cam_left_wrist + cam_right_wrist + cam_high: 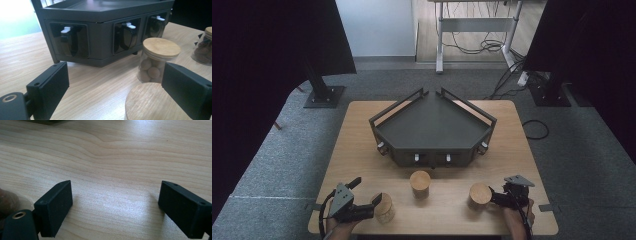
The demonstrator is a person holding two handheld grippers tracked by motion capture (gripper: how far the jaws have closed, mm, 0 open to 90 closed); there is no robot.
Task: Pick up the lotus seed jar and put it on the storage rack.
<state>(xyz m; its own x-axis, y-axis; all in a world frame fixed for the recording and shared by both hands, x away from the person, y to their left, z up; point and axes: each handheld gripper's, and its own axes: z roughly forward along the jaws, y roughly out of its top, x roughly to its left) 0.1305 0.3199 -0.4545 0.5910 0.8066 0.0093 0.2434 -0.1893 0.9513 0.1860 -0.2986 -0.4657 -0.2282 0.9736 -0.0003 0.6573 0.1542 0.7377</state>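
Nearest the person, the left gripper [374, 206] lies low at the table's front left corner, its jaws spread wide. In the left gripper view the wooden lid of the near jar [152, 102] sits between the two black jaws without either pad pressing on it, so nothing is gripped. In the high view that same jar stands just at the jaw tips.

Across at the front right, the right gripper [493, 196] also has its jaws apart. In the right gripper view bare wood grain of the table [112, 170] shows between them, and a brownish, blurred shape sits at the lower left edge beside the left jaw. From above, the right jar [480, 195] stands just beside these jaws, whether touching I cannot tell.

A little farther in, the middle jar [420, 183] stands alone between the two, holding pale round pieces under its wooden lid.

Behind it sits the dark rack [432, 125], an angled tray on top, with small white-handled compartments along its front faces.
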